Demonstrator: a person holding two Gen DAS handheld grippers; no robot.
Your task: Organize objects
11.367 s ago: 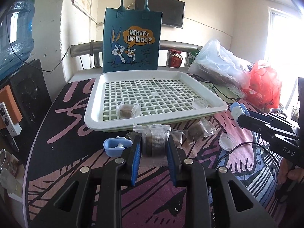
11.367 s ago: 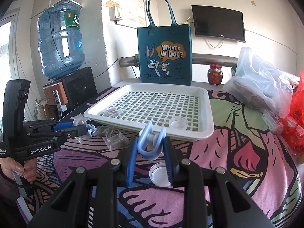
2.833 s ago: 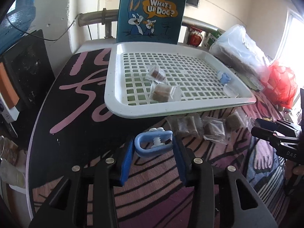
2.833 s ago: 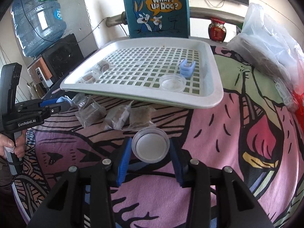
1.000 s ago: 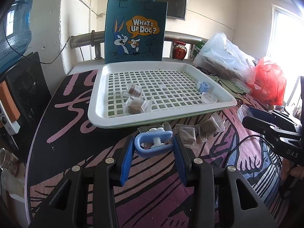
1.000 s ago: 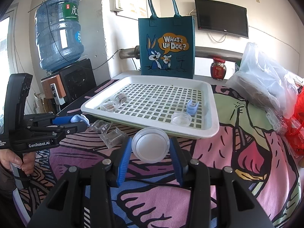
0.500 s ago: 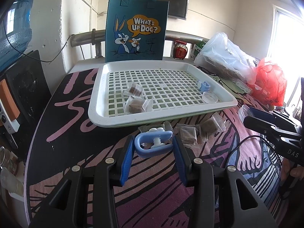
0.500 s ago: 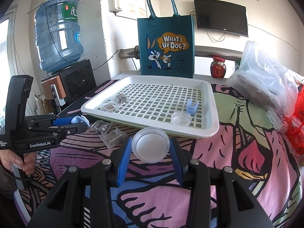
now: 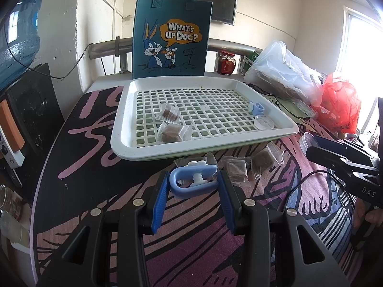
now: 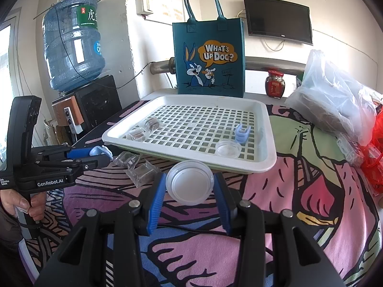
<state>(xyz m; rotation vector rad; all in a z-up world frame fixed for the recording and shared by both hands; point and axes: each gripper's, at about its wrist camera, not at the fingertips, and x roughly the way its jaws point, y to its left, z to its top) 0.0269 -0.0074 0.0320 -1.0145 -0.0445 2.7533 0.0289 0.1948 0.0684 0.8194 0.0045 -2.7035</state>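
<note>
Short of tray [image 9: 124,143] near edge, left tongs [image 9: 194,186] clamp blue clip [image 9: 192,183], long axis crosswise between pads. Right tongs [image 10: 190,186] pinch clear round lid [image 10: 190,184], also short of tray; tray straight ahead of both, likely drop-off.

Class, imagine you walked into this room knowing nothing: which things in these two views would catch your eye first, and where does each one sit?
Probably the teal cartoon tote bag, upright against the wall behind the white grid tray. Next, what each gripper holds just short of the tray: the left gripper is shut on a blue clip, the right gripper on a clear round lid. The big blue water jug stands at far left.
</note>
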